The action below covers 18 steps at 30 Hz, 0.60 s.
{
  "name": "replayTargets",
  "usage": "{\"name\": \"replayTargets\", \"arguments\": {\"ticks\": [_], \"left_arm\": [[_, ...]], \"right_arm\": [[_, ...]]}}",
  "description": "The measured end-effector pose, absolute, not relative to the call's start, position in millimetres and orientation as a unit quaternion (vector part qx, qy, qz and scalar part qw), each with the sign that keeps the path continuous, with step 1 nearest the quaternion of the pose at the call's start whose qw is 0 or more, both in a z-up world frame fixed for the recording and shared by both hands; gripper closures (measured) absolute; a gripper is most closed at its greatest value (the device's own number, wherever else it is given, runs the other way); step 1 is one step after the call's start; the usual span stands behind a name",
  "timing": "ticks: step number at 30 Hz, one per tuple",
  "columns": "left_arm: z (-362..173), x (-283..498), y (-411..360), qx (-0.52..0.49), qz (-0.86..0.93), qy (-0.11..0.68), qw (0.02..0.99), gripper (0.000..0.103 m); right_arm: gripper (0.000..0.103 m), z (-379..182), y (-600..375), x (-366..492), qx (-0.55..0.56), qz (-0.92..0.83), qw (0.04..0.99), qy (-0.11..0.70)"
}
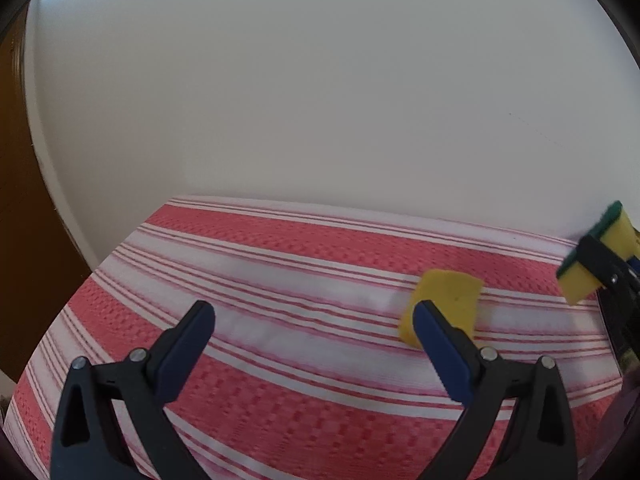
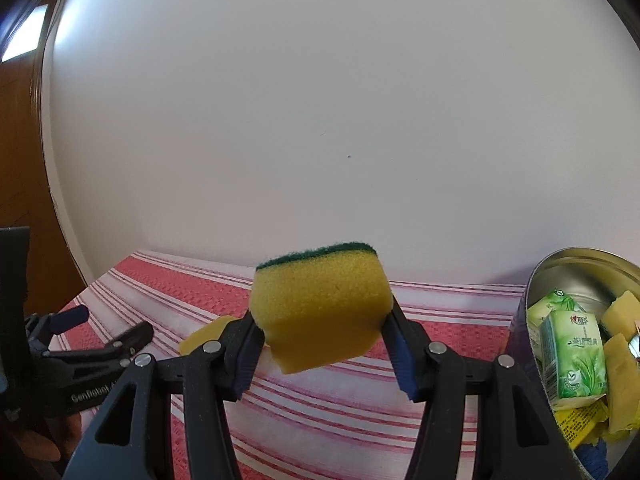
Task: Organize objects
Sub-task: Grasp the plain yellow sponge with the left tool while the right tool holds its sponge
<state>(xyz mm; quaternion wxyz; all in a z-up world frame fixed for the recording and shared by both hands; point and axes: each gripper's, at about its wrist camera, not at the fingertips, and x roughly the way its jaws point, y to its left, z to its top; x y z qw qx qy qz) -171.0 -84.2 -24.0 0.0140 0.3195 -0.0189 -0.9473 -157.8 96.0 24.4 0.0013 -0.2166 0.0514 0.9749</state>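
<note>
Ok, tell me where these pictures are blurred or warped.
Left wrist view: the cloth stripes smear mid-frame, the held sponge is soft, and the table edge bows. Right wrist view: sharp on the sponge, the left gripper blurred, the tin stretched at the rim.

Soft, even daylight is coming from the upper left, where a bright window (image 2: 25, 37) is glaring, while the white wall (image 1: 320, 92) is shading grey, the fisheye lenses are bending straight edges under black corners, and the striped cloth (image 1: 280, 320) is smearing slightly.
</note>
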Motion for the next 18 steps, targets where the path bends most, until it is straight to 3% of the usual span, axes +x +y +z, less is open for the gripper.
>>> {"name": "replayTargets", "arguments": {"ticks": [13, 18], "left_arm": [[-31, -191, -33, 0.357, -0.932, -0.045, -0.038, 0.003], [-39, -208, -11, 0.384, -0.92, -0.068, -0.048, 0.013]], "right_arm": [[0.045, 14, 99, -174, -0.226, 0.971, 0.01, 0.08], [0.045, 13, 99, -177, -0.228, 0.97, 0.014, 0.086]]}}
